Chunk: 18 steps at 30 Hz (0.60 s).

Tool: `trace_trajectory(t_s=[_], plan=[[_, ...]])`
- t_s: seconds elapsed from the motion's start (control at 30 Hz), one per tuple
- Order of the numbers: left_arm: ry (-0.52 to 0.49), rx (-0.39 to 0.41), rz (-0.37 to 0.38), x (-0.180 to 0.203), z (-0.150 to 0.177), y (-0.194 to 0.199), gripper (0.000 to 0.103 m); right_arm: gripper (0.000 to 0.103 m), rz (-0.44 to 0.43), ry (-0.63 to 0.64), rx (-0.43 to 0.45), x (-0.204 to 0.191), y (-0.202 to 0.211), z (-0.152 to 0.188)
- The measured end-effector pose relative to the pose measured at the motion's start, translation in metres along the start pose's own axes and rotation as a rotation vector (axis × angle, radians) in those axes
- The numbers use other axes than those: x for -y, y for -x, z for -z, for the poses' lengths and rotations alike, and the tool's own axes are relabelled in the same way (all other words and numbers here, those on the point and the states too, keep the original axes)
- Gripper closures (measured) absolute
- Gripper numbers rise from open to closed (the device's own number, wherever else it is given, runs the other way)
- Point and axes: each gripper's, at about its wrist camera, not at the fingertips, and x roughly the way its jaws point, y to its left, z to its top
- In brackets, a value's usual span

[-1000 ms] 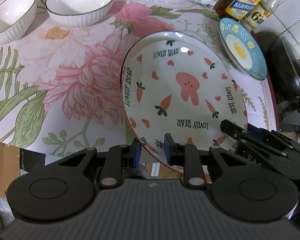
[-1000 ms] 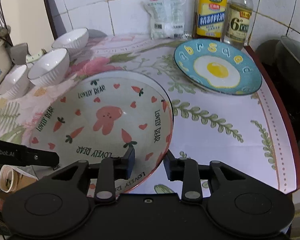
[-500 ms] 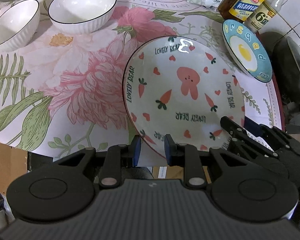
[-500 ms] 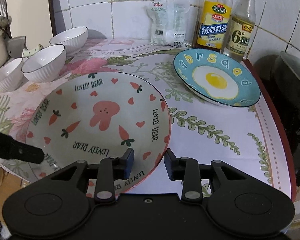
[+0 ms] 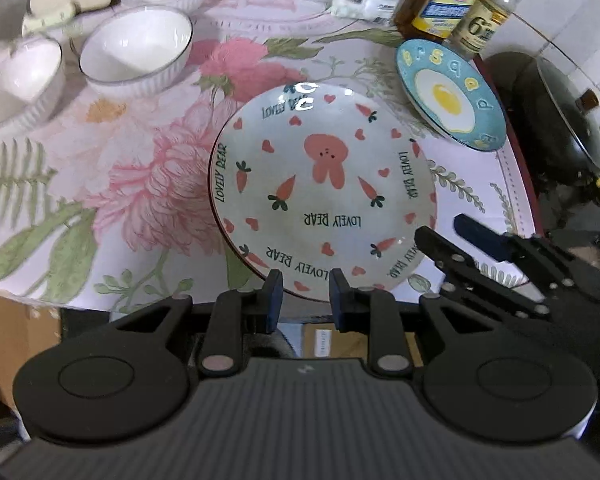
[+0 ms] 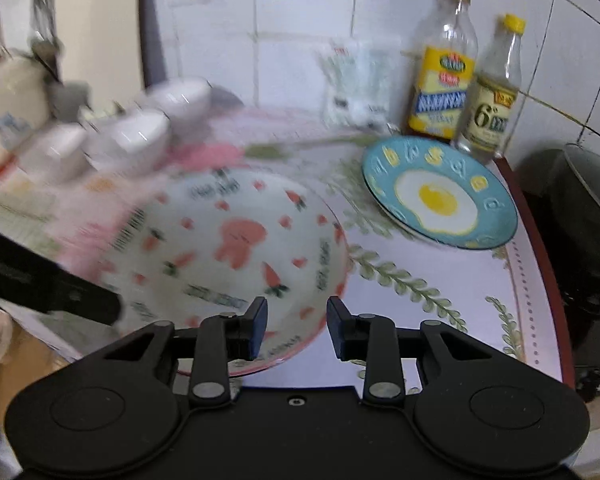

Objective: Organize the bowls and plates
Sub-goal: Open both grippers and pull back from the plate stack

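Crockery fills a counter covered by a pink floral cloth [image 5: 112,168]. We see a round cream ceramic plate printed with a pink rabbit, carrots and hearts [image 5: 324,188] lying near the counter's front edge, at the centre of the left wrist view.

Our left gripper [image 5: 302,298] sits at six o'clock of that plate, its jaws parted, with the near rim between or just beyond the pads; we cannot tell whether they touch it. Our right gripper [image 6: 296,326] is likewise released, at about five o'clock of the plate, one pad over the rim and the other over bare cloth.

We judge the plate stiff, glazed, slippery and breakable, fairly heavy for its rim; the thin raised edge nearest us looks like the best hold.

At two o'clock rests a blue round plate with a fried-egg design [image 6: 440,196], well apart from the rabbit plate. At ten and eleven o'clock stand three white ribbed bowls [image 5: 136,56], all appearing empty. Behind the blue plate stand two condiment bottles [image 6: 444,88].
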Motion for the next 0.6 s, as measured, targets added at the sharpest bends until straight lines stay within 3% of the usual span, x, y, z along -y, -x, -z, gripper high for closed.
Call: trace_trajectory(t_s=[0.07, 0.23, 0.5, 0.6], plan=[[-0.032, 0.013, 0.011, 0.006, 0.003, 0.011, 0.071, 0.058, -0.03, -0.015, 0.043, 0.005, 0.018, 0.002], [-0.106, 0.062, 0.005, 0.023, 0.009, 0.039, 0.063, 0.048, -0.083, -0.076, 0.159, 0.026, 0.058, 0.011], [-0.207, 0.127, -0.019, 0.054, 0.021, 0.072, 0.061, 0.04, -0.087, -0.103, 0.287, 0.051, 0.1, 0.03], [-0.227, 0.153, -0.016, 0.065, 0.02, 0.08, 0.055, 0.035, -0.088, -0.102, 0.328, 0.06, 0.113, 0.036]])
